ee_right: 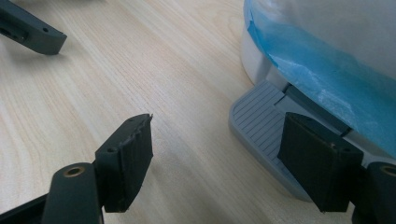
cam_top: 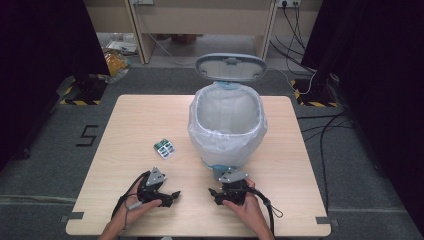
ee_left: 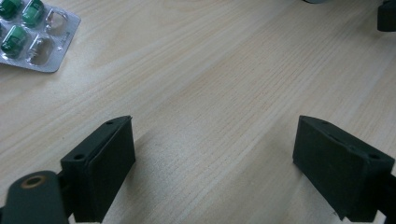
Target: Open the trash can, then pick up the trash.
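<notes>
A blister pack of green pills (cam_top: 164, 147) lies flat on the wooden table (cam_top: 140, 115), left of a white pedal bin (cam_top: 227, 125). The bin's lid (cam_top: 231, 66) stands up and a white liner hangs over its rim. The left gripper view has the pack (ee_left: 32, 35) at its top left. My left gripper (cam_top: 172, 196) rests low near the front edge, open and empty (ee_left: 215, 163), a little in front of the pack. My right gripper (cam_top: 227, 186) is open and empty (ee_right: 215, 158), with one jaw over the bin's grey pedal (ee_right: 261, 126).
The bin's liner shows blue-tinted (ee_right: 317, 60) above the pedal. A jaw of the left gripper (ee_right: 32, 32) sits at the top left of the right gripper view. Bare tabletop lies between the two grippers. Cables (cam_top: 325, 130) run on the floor to the right.
</notes>
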